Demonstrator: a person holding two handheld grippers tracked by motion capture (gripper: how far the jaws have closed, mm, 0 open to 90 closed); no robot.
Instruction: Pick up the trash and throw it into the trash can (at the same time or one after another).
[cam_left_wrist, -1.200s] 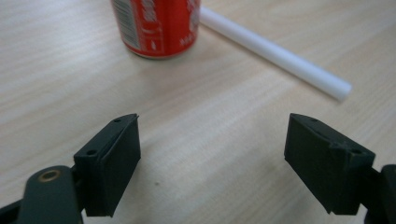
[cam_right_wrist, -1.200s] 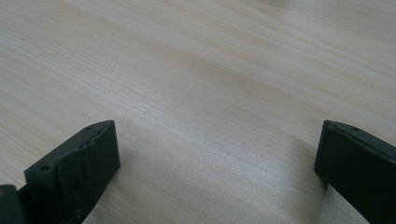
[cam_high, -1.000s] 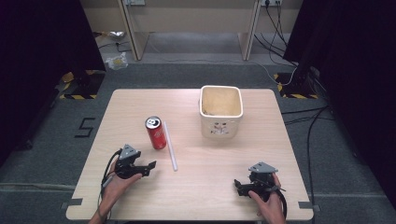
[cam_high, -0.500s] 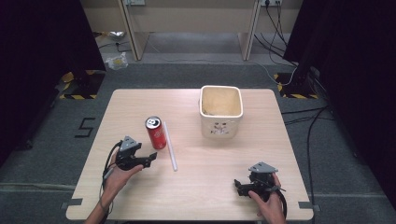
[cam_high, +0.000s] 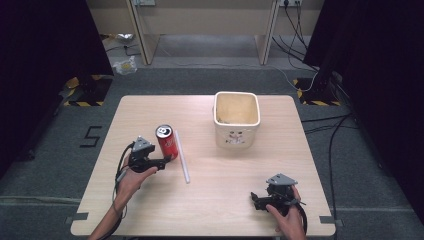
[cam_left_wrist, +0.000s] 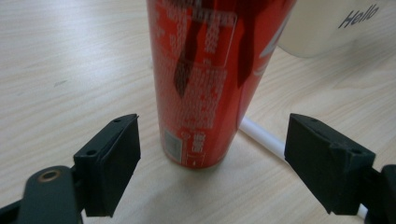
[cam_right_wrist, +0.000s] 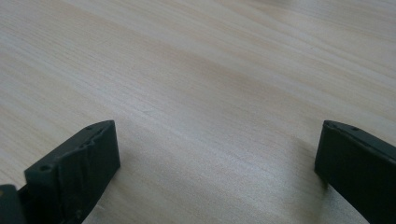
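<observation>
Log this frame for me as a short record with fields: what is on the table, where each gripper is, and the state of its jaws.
table: light wood
can: red, upright, left of centre
straw: white, lying flat just right of the can
bin: cream, open top, far centre
left gripper: at the can, jaws open on either side of it, not touching
right gripper: near right edge, jaws open over bare wood

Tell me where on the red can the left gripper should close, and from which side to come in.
Grip the red can on its straight cylindrical wall, probably around mid-height. It stands upright, so come in level from the person's side, where the left gripper already has its open jaws either side of it. Keep above the white straw lying against the can's base on the table.
</observation>
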